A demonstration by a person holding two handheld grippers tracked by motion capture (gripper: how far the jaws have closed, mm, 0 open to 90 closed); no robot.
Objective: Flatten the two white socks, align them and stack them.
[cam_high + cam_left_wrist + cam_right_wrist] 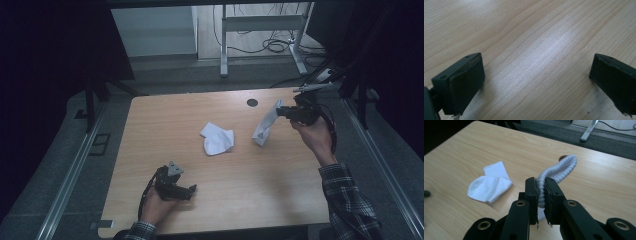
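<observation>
Holding: right tongs point(541, 195) are clamped on the ribbed cuff of a white sock point(560, 168), jaws pinched tight on the fabric.
Sock spot: it hangs off those tongs above the right side of the worktop point(280, 185), toe end dangling down near the wood, can't tell if it touches.
Slip risk: the grip is only on the cuff edge, so a quick swing could pull it free, I reckon.
Second sock point(217, 138): lying folded mid-worktop, well apart from the hanging one.
Left tongs point(536, 82): jaws wide apart, nothing between them, low over bare wood.
Containers: none around, so nothing's in anything.
</observation>
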